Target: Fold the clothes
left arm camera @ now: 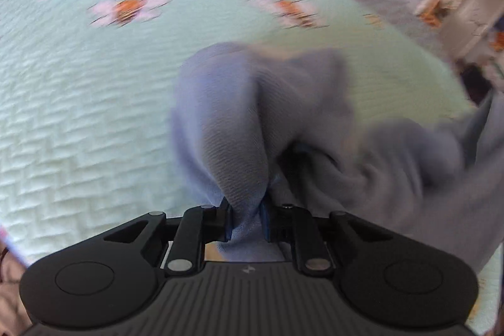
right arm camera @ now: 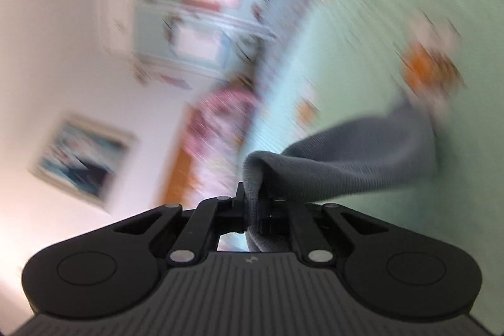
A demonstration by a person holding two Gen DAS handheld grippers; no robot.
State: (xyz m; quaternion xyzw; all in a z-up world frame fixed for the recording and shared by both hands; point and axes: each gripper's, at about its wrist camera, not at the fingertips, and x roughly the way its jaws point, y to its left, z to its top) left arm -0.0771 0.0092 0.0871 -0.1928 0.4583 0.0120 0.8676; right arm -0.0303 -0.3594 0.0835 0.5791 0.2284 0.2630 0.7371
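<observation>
- Landmark: the quilt (left arm camera: 94,122), pale green with orange flowers, which fills most of the left wrist view.
- Left gripper (left arm camera: 247,221): fingers pinch a bunched fold of the garment (left arm camera: 239,115), a blue-grey knit. The cloth rises forward of the fingers in a rounded hump above the quilt and trails off to the right edge of that view.
- Right gripper (right arm camera: 252,218): fingers pressed together on a ribbed hem of the garment (right arm camera: 362,166). From the pinch the cloth runs right as a taut band, ending at or near the quilt (right arm camera: 393,5); blur hides whether it touches.
- Governing relation: the garment's long axis appears to span the two pinch points, so each gripper holds one end. Neither is nearer; the next move likely depends on drawing the two apart evenly over the quilt.
- The right view is rolled and heavily blurred; wall and shelves show left of the quilt.
- Containers: none in view.
</observation>
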